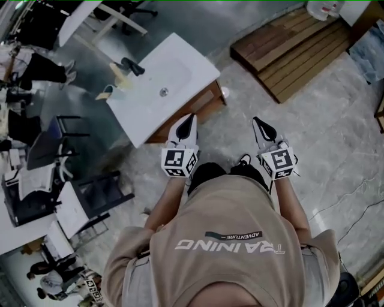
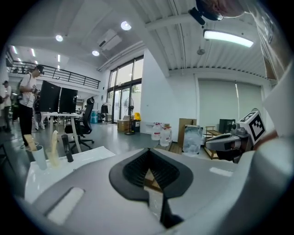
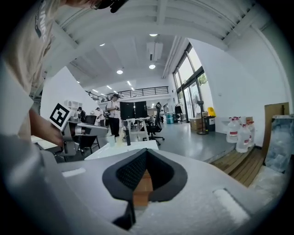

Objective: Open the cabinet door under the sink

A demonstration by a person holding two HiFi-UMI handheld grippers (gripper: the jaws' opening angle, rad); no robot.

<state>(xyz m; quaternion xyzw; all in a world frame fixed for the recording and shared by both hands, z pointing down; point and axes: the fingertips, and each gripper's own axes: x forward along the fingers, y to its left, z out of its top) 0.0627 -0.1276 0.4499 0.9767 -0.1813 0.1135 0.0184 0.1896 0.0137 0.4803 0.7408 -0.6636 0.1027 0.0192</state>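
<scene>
A white sink (image 1: 162, 90) with a black faucet (image 1: 132, 66) sits on a wooden cabinet (image 1: 204, 103), whose front faces me and looks closed. My left gripper (image 1: 188, 119) hovers just in front of the cabinet's near edge, jaws together and holding nothing. My right gripper (image 1: 258, 122) hangs over bare floor to the right of the cabinet, also shut and empty. In the left gripper view the sink top (image 2: 59, 165) lies left of the left gripper (image 2: 148, 150), with cabinet wood showing below the tips. The right gripper (image 3: 146, 151) points at the same cabinet (image 3: 143, 186).
A wooden pallet (image 1: 294, 48) with water jugs (image 1: 324, 9) lies at the back right. Desks and office chairs (image 1: 60, 150) crowd the left, with people standing there. A cup (image 1: 120, 81) stands by the faucet. A thin cable (image 1: 354, 198) runs over the floor at right.
</scene>
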